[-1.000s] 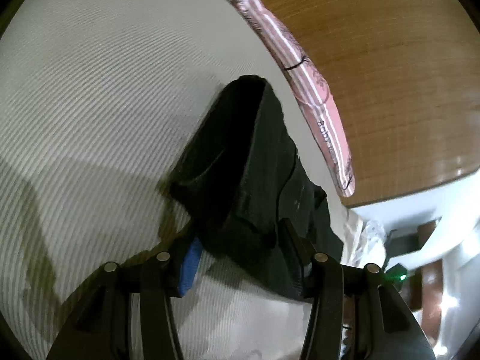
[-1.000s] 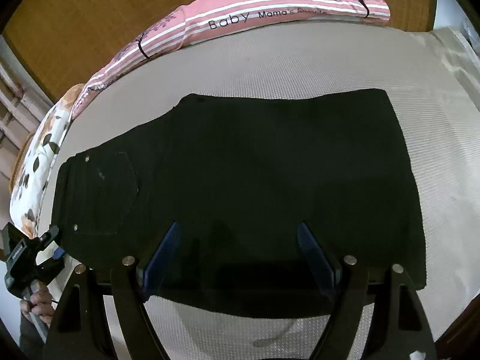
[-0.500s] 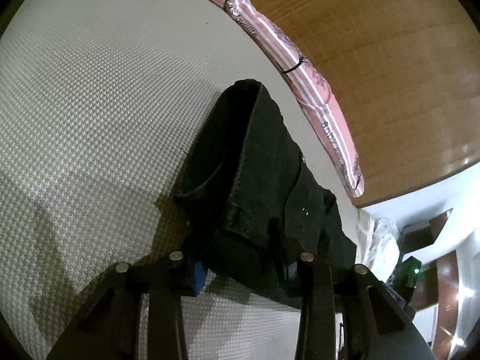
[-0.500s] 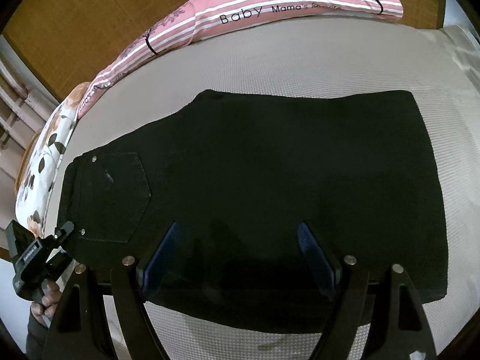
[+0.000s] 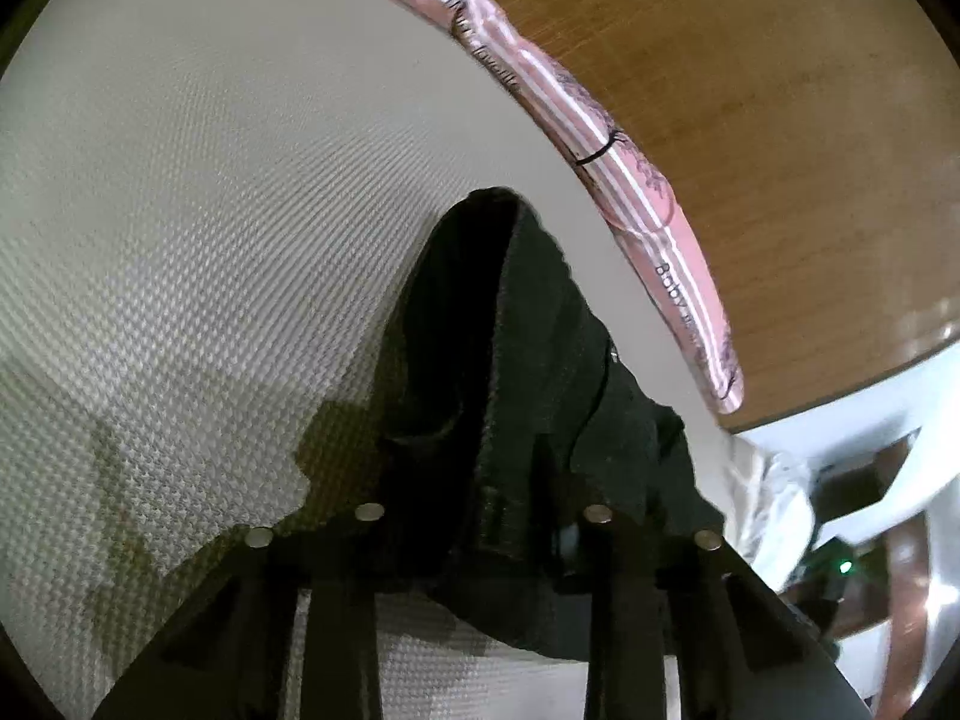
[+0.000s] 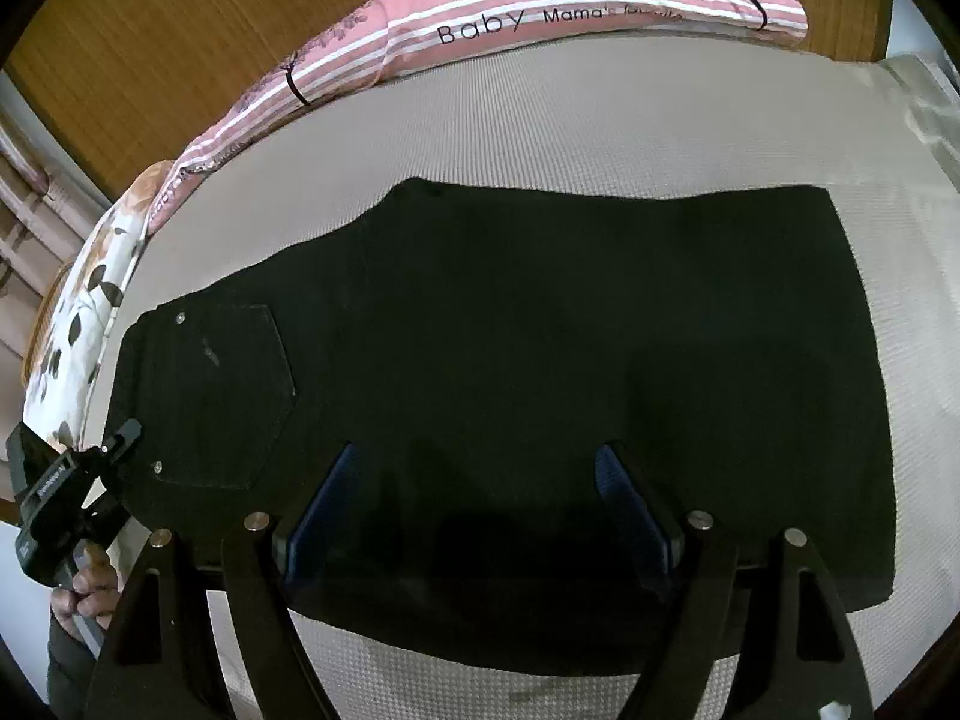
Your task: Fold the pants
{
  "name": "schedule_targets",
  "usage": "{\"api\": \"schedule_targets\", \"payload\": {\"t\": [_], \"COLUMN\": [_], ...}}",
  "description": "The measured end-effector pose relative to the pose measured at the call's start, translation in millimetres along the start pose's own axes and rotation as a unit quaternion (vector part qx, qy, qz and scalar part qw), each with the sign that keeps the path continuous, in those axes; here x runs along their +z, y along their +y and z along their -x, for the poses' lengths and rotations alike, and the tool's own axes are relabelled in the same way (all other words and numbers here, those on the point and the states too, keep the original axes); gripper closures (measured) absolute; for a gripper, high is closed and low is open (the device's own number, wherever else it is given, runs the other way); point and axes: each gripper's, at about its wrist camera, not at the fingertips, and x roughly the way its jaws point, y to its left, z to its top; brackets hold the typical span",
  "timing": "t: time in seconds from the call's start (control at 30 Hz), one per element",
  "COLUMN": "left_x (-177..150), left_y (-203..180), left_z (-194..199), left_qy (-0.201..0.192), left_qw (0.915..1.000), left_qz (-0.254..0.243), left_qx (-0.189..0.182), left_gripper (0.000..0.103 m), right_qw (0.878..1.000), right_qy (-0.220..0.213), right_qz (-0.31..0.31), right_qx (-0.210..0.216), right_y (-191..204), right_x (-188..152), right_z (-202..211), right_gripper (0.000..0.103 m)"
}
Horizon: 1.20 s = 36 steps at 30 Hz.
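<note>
Black pants (image 6: 540,348) lie flat on the bed, folded lengthwise, with the waist and back pocket (image 6: 222,396) at the left. My right gripper (image 6: 480,516) is open and empty, hovering over the pants' near edge. My left gripper (image 5: 480,516) is shut on the waistband of the pants (image 5: 510,372) and lifts it off the mattress; the cloth hides its pads. The left gripper also shows in the right wrist view (image 6: 72,486), at the waist corner, held by a hand.
The white textured mattress (image 6: 660,120) runs around the pants. A pink striped pillow (image 6: 540,18) lies along the wooden headboard (image 6: 180,30). A floral pillow (image 6: 90,300) sits at the left. The bed's edge and room furniture (image 5: 870,510) show at the left wrist's right.
My left gripper has closed on the waistband, its blue pads now hidden by cloth, and lifted it. My right gripper has moved slightly closer over the pants, still open.
</note>
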Motion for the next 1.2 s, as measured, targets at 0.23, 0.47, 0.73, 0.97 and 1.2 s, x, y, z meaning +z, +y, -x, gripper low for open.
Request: {"api": "schedule_targets", "payload": {"t": [0.23, 0.47, 0.73, 0.97, 1.2], "left_x": [2, -4, -51, -118, -186], "left_y": [-66, -164, -265, -315, -313], "left_z": [14, 13, -45, -116, -180], "left_qy": [-0.025, -0.025, 0.037, 0.121, 0.172], "left_qw": [0.9952, 0.9819, 0.9565, 0.9282, 0.8925], "left_qz": [-0.092, -0.185, -0.279, -0.34, -0.417], "left_qx": [0.024, -0.03, -0.078, -0.093, -0.021], "left_gripper": [0.079, 0.079, 0.08, 0.08, 0.078], "right_qw": [1.0, 0.999, 0.993, 0.981, 0.97], "right_qy": [-0.01, -0.036, -0.063, -0.077, -0.094], "right_qz": [0.001, -0.031, -0.095, -0.171, -0.204], "right_qx": [-0.004, 0.021, 0.041, 0.044, 0.09], "right_y": [-6, -34, -104, -179, -215], "right_x": [4, 8, 5, -5, -8], "right_z": [8, 34, 77, 99, 106], "right_gripper": [0.025, 0.024, 0.025, 0.025, 0.025]}}
